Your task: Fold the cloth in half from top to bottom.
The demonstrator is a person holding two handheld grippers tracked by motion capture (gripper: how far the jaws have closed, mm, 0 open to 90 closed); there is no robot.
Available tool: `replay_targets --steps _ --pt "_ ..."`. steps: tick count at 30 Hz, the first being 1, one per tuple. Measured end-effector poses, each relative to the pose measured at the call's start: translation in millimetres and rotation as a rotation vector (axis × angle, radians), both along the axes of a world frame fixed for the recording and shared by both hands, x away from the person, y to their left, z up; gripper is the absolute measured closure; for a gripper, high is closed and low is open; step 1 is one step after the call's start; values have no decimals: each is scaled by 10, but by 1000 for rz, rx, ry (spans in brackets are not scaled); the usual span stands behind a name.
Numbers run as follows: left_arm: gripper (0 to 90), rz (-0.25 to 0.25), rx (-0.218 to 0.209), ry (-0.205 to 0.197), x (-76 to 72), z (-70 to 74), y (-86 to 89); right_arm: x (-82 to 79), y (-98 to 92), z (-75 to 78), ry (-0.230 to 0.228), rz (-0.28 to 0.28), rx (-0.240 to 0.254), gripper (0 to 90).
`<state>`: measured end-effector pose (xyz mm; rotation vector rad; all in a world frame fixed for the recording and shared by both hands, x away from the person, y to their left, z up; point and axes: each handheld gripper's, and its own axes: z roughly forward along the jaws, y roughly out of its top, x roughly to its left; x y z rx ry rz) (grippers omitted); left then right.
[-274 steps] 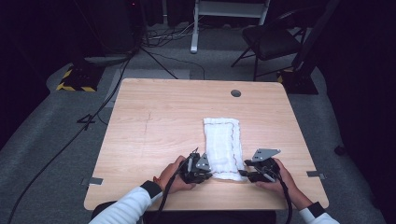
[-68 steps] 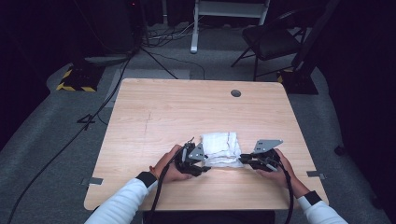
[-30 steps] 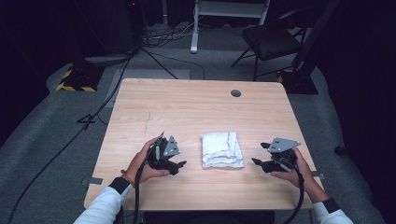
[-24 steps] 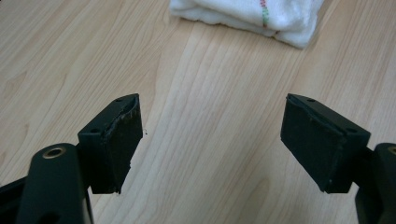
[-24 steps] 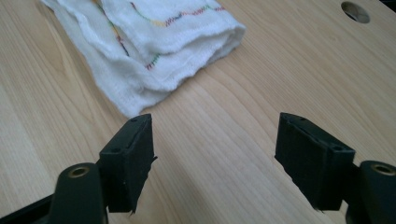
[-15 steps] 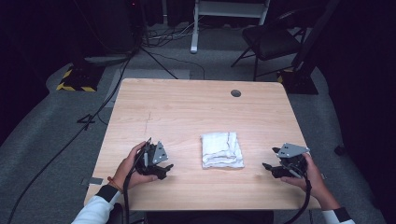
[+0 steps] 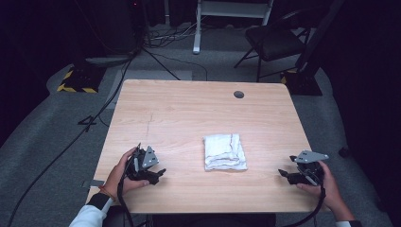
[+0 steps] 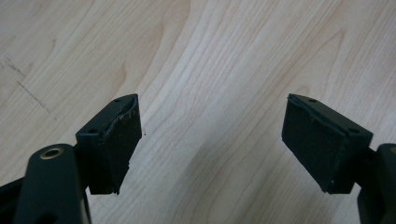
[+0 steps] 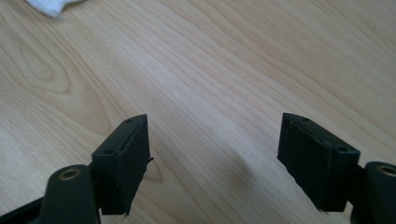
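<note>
Folded white cloth (image 7: 224,152), long axis front-to-back

We have folded the towel (image 7: 224,152): nine seconds back it lay long and flat across the desk (image 7: 189,109), and now it sits as a compact square near the middle of the front half. Our left tool (image 7: 160,172) and right tool (image 7: 282,173) have let go of it and drawn apart toward the front left and front right corners. The right tool's jaws have just been opening, with nothing between them.
</note>
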<state>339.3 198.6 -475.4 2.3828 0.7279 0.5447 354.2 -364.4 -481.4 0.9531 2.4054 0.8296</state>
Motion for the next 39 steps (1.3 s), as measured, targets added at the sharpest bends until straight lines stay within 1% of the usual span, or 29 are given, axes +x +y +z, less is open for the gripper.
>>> replay_targets --steps 3,5,7,9,12,13,15,16,18,19,20,39 --pt "203 7 -12 8 -7 -39 47 -29 -90 -45 9 -25 26 255" --pt "202 7 -20 21 -12 -61 74 -47 -143 -83 19 -41 42 253" --pt "201 6 -24 30 -19 -84 95 -69 -214 -123 28 -61 77 247" --pt "198 6 -22 38 -22 -109 118 -86 -265 -138 28 -75 96 243" --pt "198 21 -34 66 -16 -159 161 -102 -312 -166 28 -95 131 233" --pt "199 22 -45 75 -12 -172 176 -106 -326 -180 31 -102 151 233" --pt "198 32 -92 104 0 -200 231 -111 -355 -208 30 -109 185 231" --pt "197 43 -111 119 4 -211 250 -116 -359 -210 26 -110 185 229" --pt "197 60 -163 155 18 -245 278 -122 -362 -218 20 -110 190 228" --pt "186 55 -182 137 10 -271 284 -122 -363 -218 21 -111 190 228" --pt "174 61 -192 134 -5 -283 287 -122 -362 -219 20 -111 189 227" --pt "172 69 -190 128 -15 -283 297 -121 -361 -221 20 -117 188 215"
